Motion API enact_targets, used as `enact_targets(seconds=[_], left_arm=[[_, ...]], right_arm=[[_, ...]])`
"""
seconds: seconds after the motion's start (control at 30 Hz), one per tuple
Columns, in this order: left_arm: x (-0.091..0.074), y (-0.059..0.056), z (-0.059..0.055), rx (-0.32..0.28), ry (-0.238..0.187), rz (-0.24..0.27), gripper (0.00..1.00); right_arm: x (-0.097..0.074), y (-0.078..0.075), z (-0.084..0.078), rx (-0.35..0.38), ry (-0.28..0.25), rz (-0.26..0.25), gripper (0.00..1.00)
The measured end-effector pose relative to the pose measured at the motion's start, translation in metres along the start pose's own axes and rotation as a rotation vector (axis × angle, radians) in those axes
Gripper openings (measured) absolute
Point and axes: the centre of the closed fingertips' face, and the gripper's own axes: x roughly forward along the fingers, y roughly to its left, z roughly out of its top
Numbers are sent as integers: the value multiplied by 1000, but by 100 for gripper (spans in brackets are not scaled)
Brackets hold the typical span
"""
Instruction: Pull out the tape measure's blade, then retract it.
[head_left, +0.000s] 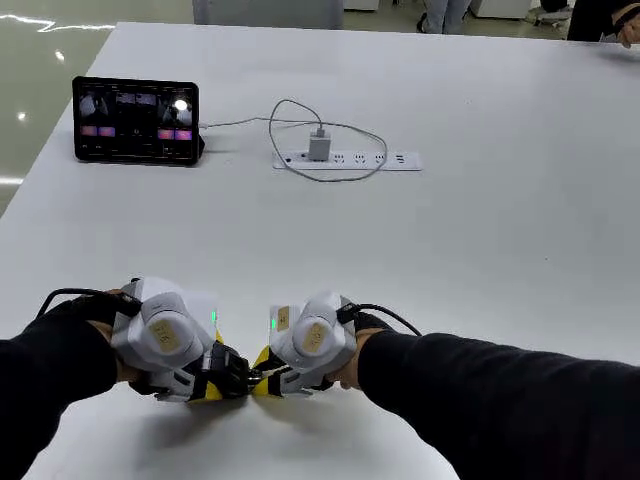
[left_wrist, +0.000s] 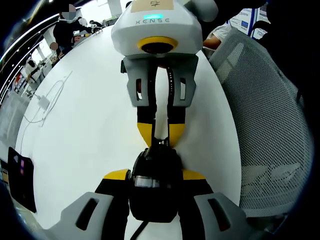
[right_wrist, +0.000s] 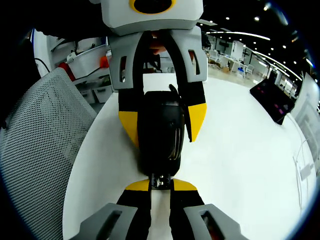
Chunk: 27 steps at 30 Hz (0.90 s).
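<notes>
My left claw (left_wrist: 155, 176) is clamped narrowly around the black tape measure (left_wrist: 155, 192), low over the near edge of the white table (head_left: 450, 250). The case's long axis runs straight along the line between my two claws, with its mouth facing my right claw (right_wrist: 160, 187). That claw is pinched shut on the blade hook (right_wrist: 160, 180), which sits just outside the case.

"XENSE" in grey letters, white housing of right hand-held gripper (left_wrist: 160, 136)

Bright, even overhead light; wide white tabletop (head_left: 470, 250) sharp, faint soft shadows; glare streaks on glossy pale floor (head_left: 40, 30); fisheye edges bend.
</notes>
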Motion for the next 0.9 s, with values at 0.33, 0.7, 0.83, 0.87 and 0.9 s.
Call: enact_targets(seconds=[0.33,0.7,0.83,0.87,0.9], left_arm=[[-1,-1,0,-2,-10,3,32],[0,-1,1,1,-9,-3,32],[0,-2,1,-2,-14,5,32],[0,-1,1,-5,-16,4,32],[1,0,0,-7,-18,2,32]], right_arm=[[-3,1,-2,10,-1,4,9],[-7,2,-8,9,6,0,9],[-9,1,-9,25,-8,5,9],[-9,0,-9,22,-6,4,9],[-9,0,-10,19,-2,5,9]])
